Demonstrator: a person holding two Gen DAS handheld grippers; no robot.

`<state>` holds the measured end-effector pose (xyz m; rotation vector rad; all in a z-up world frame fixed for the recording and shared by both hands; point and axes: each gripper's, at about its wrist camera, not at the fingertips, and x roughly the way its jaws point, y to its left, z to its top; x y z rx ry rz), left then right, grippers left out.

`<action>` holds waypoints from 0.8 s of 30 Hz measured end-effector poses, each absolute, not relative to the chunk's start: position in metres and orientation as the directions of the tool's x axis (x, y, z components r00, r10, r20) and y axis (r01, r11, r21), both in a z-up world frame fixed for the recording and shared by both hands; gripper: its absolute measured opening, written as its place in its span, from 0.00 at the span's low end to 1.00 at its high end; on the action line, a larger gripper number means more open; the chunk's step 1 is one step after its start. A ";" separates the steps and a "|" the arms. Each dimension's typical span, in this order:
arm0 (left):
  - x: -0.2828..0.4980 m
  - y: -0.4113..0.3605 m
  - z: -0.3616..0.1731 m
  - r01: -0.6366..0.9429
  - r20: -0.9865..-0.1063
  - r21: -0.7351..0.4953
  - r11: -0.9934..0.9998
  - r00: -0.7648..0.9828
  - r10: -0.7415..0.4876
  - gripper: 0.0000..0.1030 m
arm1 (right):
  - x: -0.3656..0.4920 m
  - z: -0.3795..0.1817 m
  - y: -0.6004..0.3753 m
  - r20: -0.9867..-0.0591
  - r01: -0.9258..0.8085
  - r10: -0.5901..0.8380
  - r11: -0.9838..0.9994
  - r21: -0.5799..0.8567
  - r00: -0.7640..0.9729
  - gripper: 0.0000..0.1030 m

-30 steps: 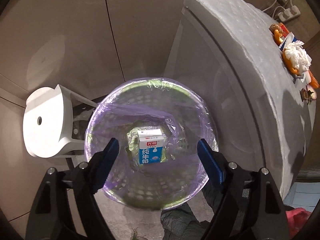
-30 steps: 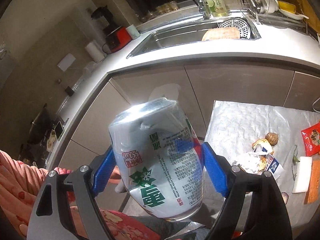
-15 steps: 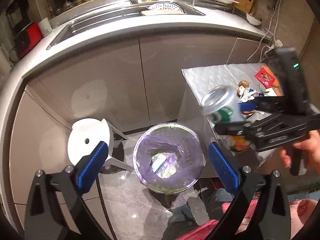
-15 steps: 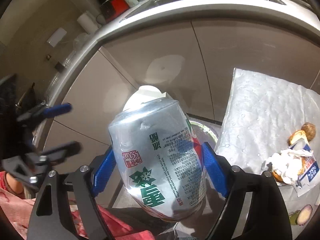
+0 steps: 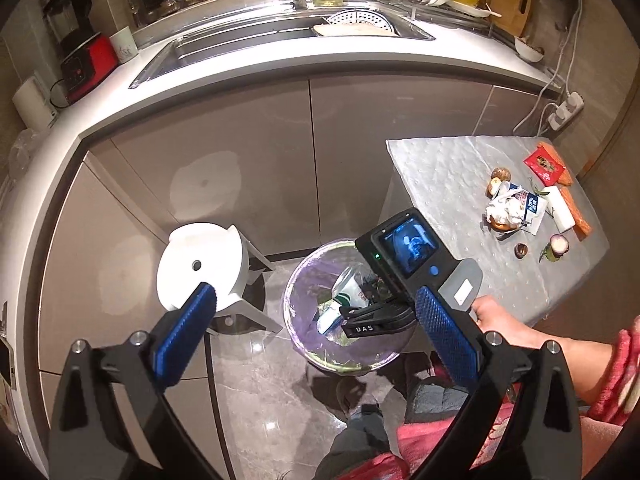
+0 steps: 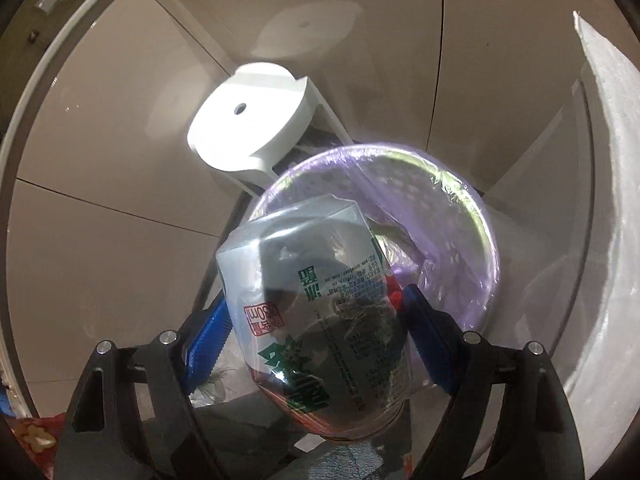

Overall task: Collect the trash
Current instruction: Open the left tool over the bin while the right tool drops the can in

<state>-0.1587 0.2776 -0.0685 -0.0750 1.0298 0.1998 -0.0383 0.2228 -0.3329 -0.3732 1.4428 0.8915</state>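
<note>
Can (image 6: 316, 316) being held over the bin (image 6: 476, 216).
It is being clamped between the right gripper (image 6: 316, 332) pads; the left gripper (image 5: 316, 332) is being kept spread, empty, nearer.

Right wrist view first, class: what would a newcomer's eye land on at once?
The dented silver drink can with green lettering fills the middle, clamped in the right gripper. Just beyond it gapes the round bin lined with a purple plastic bag, with the white round stool behind.

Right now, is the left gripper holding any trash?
No: the left gripper is open with nothing between its fingers, while the right gripper grips the can.
</note>
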 end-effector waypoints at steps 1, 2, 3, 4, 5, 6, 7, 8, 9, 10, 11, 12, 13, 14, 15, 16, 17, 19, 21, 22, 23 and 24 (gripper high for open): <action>-0.159 0.277 -0.068 -0.199 -0.856 0.032 0.980 0.501 0.130 0.93 | -0.039 -0.336 0.224 -0.952 -0.714 0.285 0.643 0.278 -0.113 0.82; -0.160 0.276 -0.068 -0.195 -0.854 0.034 0.980 0.503 0.130 0.93 | -0.040 -0.337 0.224 -0.954 -0.714 0.278 0.646 0.270 -0.110 0.83; -0.160 0.275 -0.067 -0.192 -0.852 0.039 0.981 0.506 0.133 0.93 | -0.041 -0.333 0.223 -0.953 -0.712 0.283 0.647 0.272 -0.107 0.87; -0.160 0.274 -0.067 -0.187 -0.850 0.043 0.981 0.509 0.135 0.93 | -0.040 -0.326 0.219 -0.949 -0.708 0.300 0.648 0.280 -0.100 0.89; -0.160 0.273 -0.066 -0.182 -0.847 0.046 0.982 0.514 0.135 0.93 | -0.039 -0.317 0.215 -0.943 -0.704 0.320 0.649 0.289 -0.091 0.91; -0.159 0.272 -0.064 -0.177 -0.844 0.048 0.983 0.520 0.134 0.93 | -0.038 -0.306 0.210 -0.935 -0.696 0.345 0.651 0.303 -0.084 0.93; -0.158 0.270 -0.062 -0.171 -0.841 0.046 0.984 0.525 0.130 0.93 | -0.036 -0.293 0.204 -0.925 -0.683 0.373 0.656 0.321 -0.076 0.93; -0.156 0.268 -0.061 -0.164 -0.839 0.044 0.986 0.529 0.126 0.93 | -0.032 -0.279 0.194 -0.909 -0.667 0.411 0.660 0.346 -0.065 0.93; -0.154 0.266 -0.060 -0.156 -0.838 0.044 0.987 0.532 0.122 0.93 | -0.029 -0.262 0.181 -0.892 -0.646 0.450 0.667 0.370 -0.046 0.93; -0.153 0.264 -0.058 -0.148 -0.836 0.044 0.988 0.536 0.118 0.93 | -0.025 -0.247 0.172 -0.877 -0.627 0.480 0.677 0.387 -0.023 0.93; -0.151 0.260 -0.057 -0.137 -0.833 0.047 0.989 0.541 0.114 0.93 | -0.022 -0.229 0.156 -0.860 -0.608 0.510 0.685 0.401 0.007 0.93; -0.149 0.257 -0.056 -0.125 -0.830 0.049 0.991 0.547 0.110 0.93 | -0.020 -0.211 0.140 -0.846 -0.592 0.530 0.699 0.402 0.051 0.94; -0.147 0.253 -0.055 -0.111 -0.827 0.049 0.993 0.553 0.102 0.93 | -0.019 -0.194 0.123 -0.837 -0.580 0.537 0.716 0.389 0.101 0.95; -0.144 0.248 -0.054 -0.096 -0.824 0.049 0.994 0.559 0.095 0.93 | -0.019 -0.176 0.104 -0.827 -0.569 0.539 0.735 0.370 0.159 0.98; -0.140 0.244 -0.053 -0.083 -0.822 0.048 0.995 0.562 0.087 0.93 | -0.018 -0.161 0.088 -0.819 -0.557 0.536 0.752 0.352 0.206 0.98; -0.136 0.239 -0.053 -0.067 -0.823 0.044 0.997 0.564 0.074 0.93 | -0.018 -0.146 0.070 -0.811 -0.541 0.528 0.772 0.334 0.252 0.98; -0.132 0.234 -0.054 -0.053 -0.824 0.037 0.998 0.564 0.061 0.93 | -0.018 -0.132 0.051 -0.802 -0.525 0.521 0.788 0.320 0.293 0.98; -0.123 0.223 -0.055 -0.020 -0.826 0.021 1.000 0.562 0.028 0.93 | -0.021 -0.106 0.015 -0.781 -0.490 0.504 0.820 0.297 0.369 0.98; -0.114 0.210 -0.058 0.017 -0.826 0.011 1.000 0.564 -0.001 0.93 | -0.021 -0.088 -0.015 -0.772 -0.450 0.470 0.852 0.268 0.428 0.98; -0.109 0.204 -0.060 0.033 -0.825 0.011 0.999 0.565 -0.010 0.93 | -0.022 -0.082 -0.029 -0.771 -0.428 0.448 0.868 0.252 0.453 0.98; -0.105 0.195 -0.062 0.051 -0.826 0.010 0.999 0.564 -0.020 0.93 | -0.021 -0.079 -0.042 -0.772 -0.407 0.427 0.882 0.239 0.472 0.98; -0.099 0.187 -0.064 0.073 -0.825 0.004 0.997 0.564 -0.038 0.93 | -0.021 -0.075 -0.056 -0.772 -0.386 0.408 0.894 0.229 0.487 0.98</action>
